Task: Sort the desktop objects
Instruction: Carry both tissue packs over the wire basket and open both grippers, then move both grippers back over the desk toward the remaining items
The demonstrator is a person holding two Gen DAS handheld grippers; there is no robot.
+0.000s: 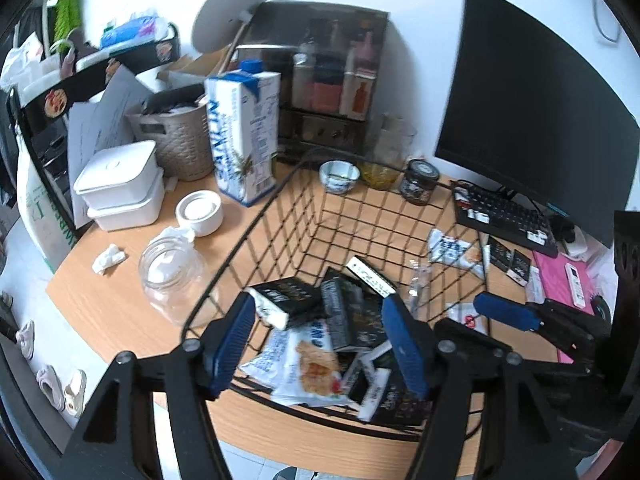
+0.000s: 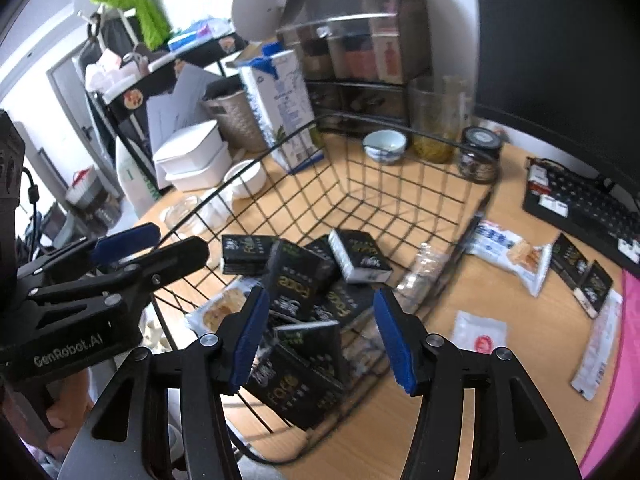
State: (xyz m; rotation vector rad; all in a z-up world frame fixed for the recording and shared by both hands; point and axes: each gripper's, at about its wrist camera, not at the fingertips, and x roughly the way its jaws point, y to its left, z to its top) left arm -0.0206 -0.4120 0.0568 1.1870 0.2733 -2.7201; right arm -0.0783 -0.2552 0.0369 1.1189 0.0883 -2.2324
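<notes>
Landmark: black wire basket [image 1: 280, 216] on the wooden desk [image 1: 112, 304]. Left of the basket: stacked white lidded containers [image 1: 120, 184], a clear empty jar [image 1: 172, 276] and a blue-and-white carton [image 1: 244, 128]. Inside the basket: black boxes [image 1: 288, 300] and a white snack packet [image 1: 308, 364], heaped at its near end. Above that heap: left gripper [image 1: 320, 344], jaws apart, nothing between the pads; beside it, right gripper [image 2: 320, 340], likewise parted and empty. Right of the basket: another snack packet [image 2: 508, 252], black sachets [image 2: 580, 276] and a keyboard [image 2: 588, 208].
</notes>
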